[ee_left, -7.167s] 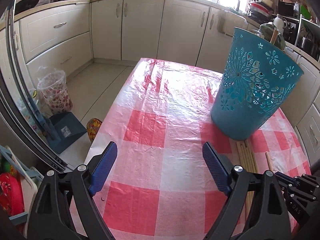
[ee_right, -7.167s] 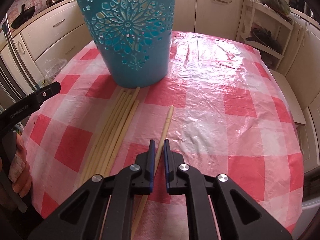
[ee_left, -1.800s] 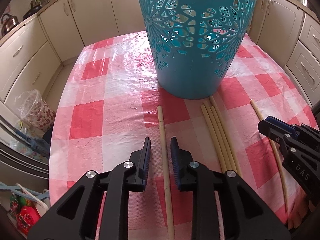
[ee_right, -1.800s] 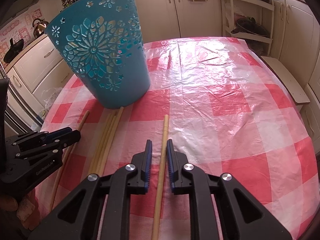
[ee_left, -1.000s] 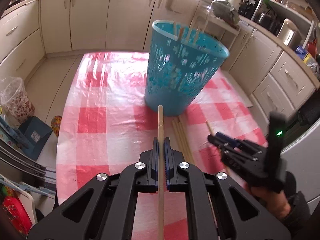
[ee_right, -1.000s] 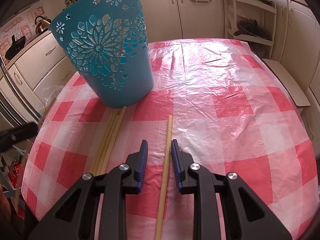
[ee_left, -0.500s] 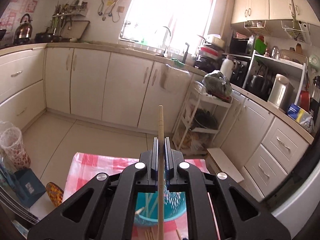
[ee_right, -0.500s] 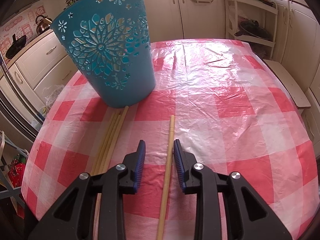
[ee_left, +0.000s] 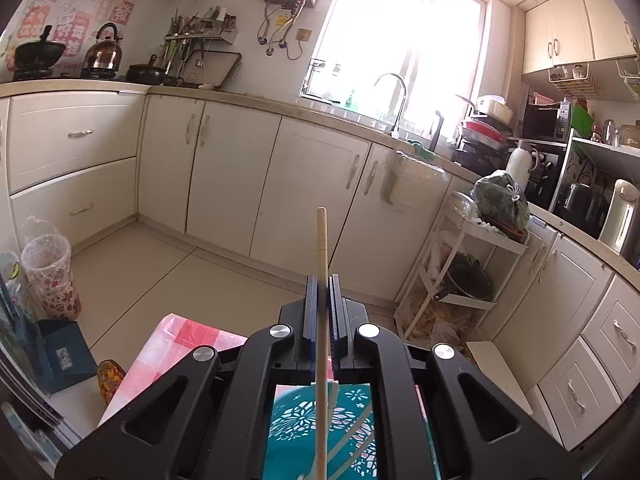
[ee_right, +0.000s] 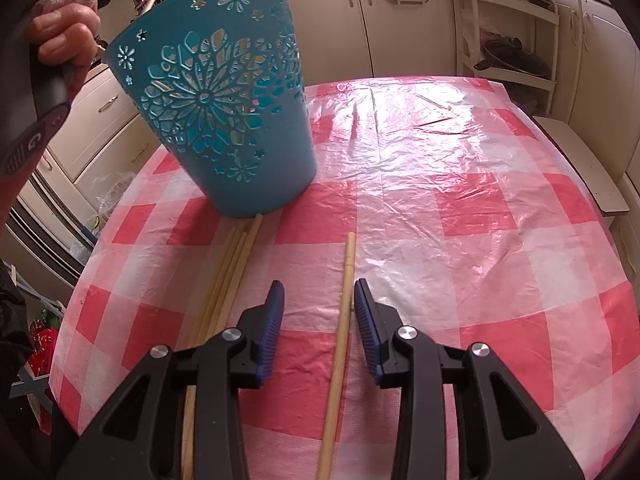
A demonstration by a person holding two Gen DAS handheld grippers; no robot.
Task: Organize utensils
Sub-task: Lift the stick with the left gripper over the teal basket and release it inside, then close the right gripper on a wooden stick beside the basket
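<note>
While pinched tight in the left tongs (ee_left: 322,308), high over the blue basket (ee_right: 216,120) at far left: one chopstick (ee_left: 322,248). Could strike the rim and tip the basket if released off-centre. Right tongs (ee_right: 319,304) apart, just been widening, around a second chopstick (ee_right: 346,280) flat on the bench (ee_right: 460,200), pads clear of it. Bundle of chopsticks (ee_right: 236,264) just left, crowding that pick.

Cream cabinets (ee_left: 312,184), bright window (ee_left: 404,40), tiled floor (ee_left: 168,276)
</note>
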